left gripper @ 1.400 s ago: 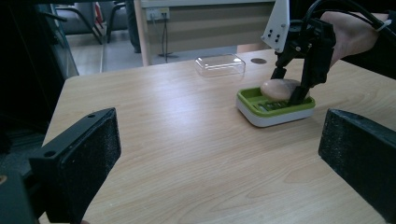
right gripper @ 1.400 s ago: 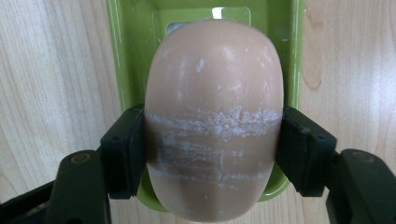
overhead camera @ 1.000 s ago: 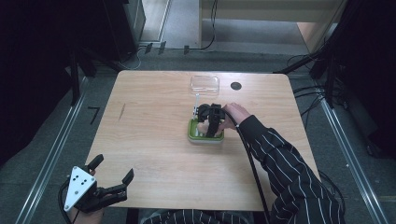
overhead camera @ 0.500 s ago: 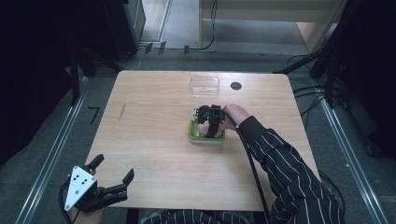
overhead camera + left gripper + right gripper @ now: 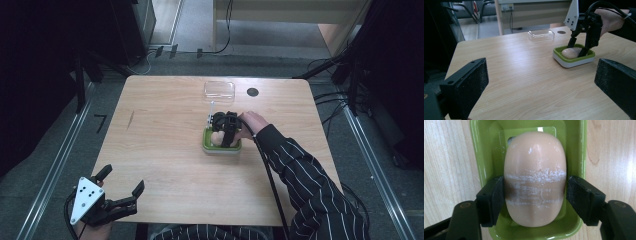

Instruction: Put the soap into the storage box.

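A peach-coloured soap bar (image 5: 535,182) lies in a green dish (image 5: 477,157) with a white base, right of the table's middle (image 5: 222,149). My right gripper (image 5: 535,192) reaches down into the dish from above, with one black pad pressed against each long side of the soap, so it is shut on the bar. The left gripper view shows the same grip from the side (image 5: 577,50). My left gripper (image 5: 124,178) hangs open off the table's near left corner, with nothing between its jaws.
A clear plastic lid (image 5: 219,90) rests upside down at the table's far edge, behind the dish. A small black round hole (image 5: 252,92) sits just right of it. Bare wooden tabletop (image 5: 160,150) stretches between my two grippers.
The right gripper has stayed over the dish with only a slight shift. The left gripper has not moved.
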The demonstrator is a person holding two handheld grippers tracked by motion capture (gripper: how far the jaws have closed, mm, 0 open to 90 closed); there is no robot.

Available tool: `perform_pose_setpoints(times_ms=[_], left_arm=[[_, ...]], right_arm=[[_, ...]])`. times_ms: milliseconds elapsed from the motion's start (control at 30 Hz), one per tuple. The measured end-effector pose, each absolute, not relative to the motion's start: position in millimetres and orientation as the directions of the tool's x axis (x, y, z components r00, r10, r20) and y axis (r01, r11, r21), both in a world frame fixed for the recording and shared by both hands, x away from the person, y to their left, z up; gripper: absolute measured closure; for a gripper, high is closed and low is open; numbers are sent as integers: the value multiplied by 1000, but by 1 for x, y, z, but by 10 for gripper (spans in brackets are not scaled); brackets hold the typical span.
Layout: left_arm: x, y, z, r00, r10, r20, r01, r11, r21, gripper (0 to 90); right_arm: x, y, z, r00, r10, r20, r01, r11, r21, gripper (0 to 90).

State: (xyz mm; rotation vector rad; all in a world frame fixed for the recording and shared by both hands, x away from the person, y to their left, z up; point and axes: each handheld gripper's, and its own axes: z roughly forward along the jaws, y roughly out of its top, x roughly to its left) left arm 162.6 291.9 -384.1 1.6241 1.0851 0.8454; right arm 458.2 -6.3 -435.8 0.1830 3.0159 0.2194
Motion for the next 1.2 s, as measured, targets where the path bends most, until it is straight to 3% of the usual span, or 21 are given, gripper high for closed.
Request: perform_pose_setpoints(times_ms=[267, 867, 1200], left_arm=[[165, 290, -384, 367, 930, 34, 258, -137, 956, 0], [167, 290, -384, 377, 926, 28, 256, -133, 958, 0], [168, 291, -384, 381, 924, 22, 257, -129, 958, 0]], right_arm=[[458, -10, -428, -981, 163, -100, 145, 975, 168, 272], [454, -25, -410, -946, 315, -74, 297, 936, 187, 38], [444, -44, -399, -921, 382, -82, 359, 910, 206, 10]])
